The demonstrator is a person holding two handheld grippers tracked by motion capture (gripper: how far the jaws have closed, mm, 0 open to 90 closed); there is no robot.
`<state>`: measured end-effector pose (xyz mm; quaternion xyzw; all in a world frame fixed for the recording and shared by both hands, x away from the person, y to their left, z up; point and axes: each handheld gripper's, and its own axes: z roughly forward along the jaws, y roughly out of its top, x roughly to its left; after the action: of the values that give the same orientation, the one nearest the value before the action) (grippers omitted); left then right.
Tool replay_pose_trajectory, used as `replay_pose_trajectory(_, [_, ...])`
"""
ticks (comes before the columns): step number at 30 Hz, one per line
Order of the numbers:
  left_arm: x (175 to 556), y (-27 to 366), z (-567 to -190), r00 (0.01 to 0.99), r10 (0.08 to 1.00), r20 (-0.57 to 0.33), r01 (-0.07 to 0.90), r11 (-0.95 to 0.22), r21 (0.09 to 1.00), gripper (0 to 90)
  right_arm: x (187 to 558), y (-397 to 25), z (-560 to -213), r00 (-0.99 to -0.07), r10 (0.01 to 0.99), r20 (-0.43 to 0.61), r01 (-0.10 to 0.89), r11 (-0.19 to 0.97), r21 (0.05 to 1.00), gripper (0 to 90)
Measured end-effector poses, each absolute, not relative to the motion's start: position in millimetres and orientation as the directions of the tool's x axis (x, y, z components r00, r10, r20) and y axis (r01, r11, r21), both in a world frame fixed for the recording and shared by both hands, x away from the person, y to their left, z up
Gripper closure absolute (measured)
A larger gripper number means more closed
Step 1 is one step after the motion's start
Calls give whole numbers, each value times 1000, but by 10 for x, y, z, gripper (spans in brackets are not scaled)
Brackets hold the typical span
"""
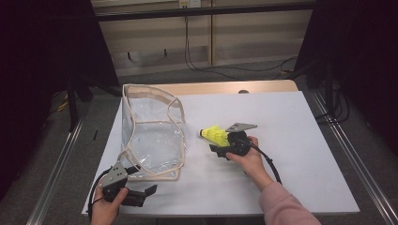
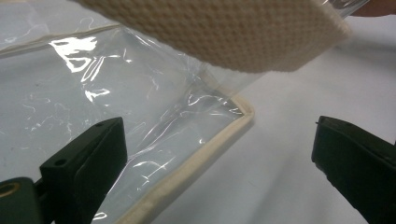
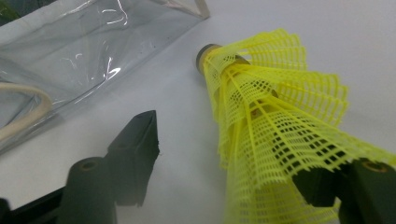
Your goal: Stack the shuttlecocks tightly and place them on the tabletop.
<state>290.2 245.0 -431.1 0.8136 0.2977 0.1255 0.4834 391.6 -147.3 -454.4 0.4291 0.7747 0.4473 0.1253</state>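
A clear plastic bag (image 1: 152, 136) with beige trim stands open on the left of the white tabletop (image 1: 291, 140). Its near corner (image 2: 240, 109) lies between the open jaws of my left gripper (image 1: 145, 192) (image 2: 217, 128), under a beige strap (image 2: 224, 32). Yellow mesh shuttlecocks (image 1: 215, 134) (image 3: 266, 107), nested together, lie right of the bag (image 3: 70, 46) with the cork end towards it. My right gripper (image 1: 223, 149) (image 3: 224, 149) is open at the skirt end, and the mesh lies over its right jaw.
The white sheet covers a wooden table whose far edge (image 1: 225, 87) shows. Metal rails (image 1: 349, 154) run along both sides of the table. Cables (image 1: 234, 70) trail on the floor behind. Bare white surface stretches right of my right hand.
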Motion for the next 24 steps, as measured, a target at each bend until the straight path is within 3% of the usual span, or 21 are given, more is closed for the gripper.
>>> replay_pose_trajectory(24, [2903, 2451, -4307, 790, 609, -76, 363, -364, 858, 32, 3959, -1397, -4561, -562, 807, 185, 556, 202, 807, 563])
